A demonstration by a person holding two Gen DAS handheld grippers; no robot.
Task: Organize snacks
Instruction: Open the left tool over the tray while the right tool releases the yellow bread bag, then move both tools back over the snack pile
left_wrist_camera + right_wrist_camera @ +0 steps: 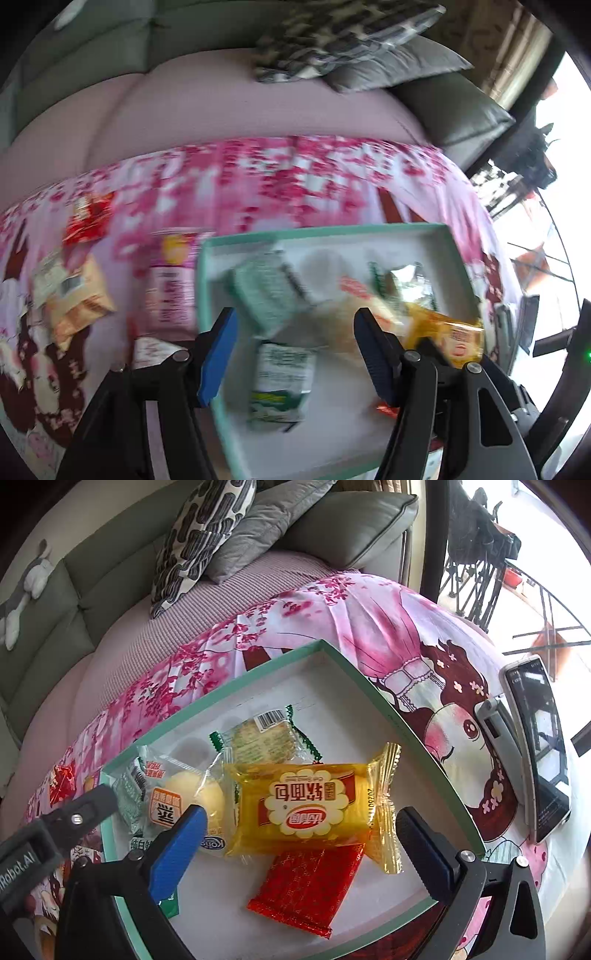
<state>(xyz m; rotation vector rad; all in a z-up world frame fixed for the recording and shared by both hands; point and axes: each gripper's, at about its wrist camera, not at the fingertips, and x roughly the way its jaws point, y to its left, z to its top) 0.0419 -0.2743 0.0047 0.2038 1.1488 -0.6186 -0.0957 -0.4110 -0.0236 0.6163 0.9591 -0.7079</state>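
Two black-and-blue grippers, left [295,354] and right [301,853], hovering spread and empty over shallow mint-rimmed white tray [384,705], risking nudging loosely piled yellow cellophane bread packet [306,805] overboard.

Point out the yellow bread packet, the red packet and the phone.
yellow bread packet [314,808], right wrist view, on its printed label.
red packet [308,888], right wrist view, middle of the wrapper.
phone [543,746], right wrist view, on its screen.
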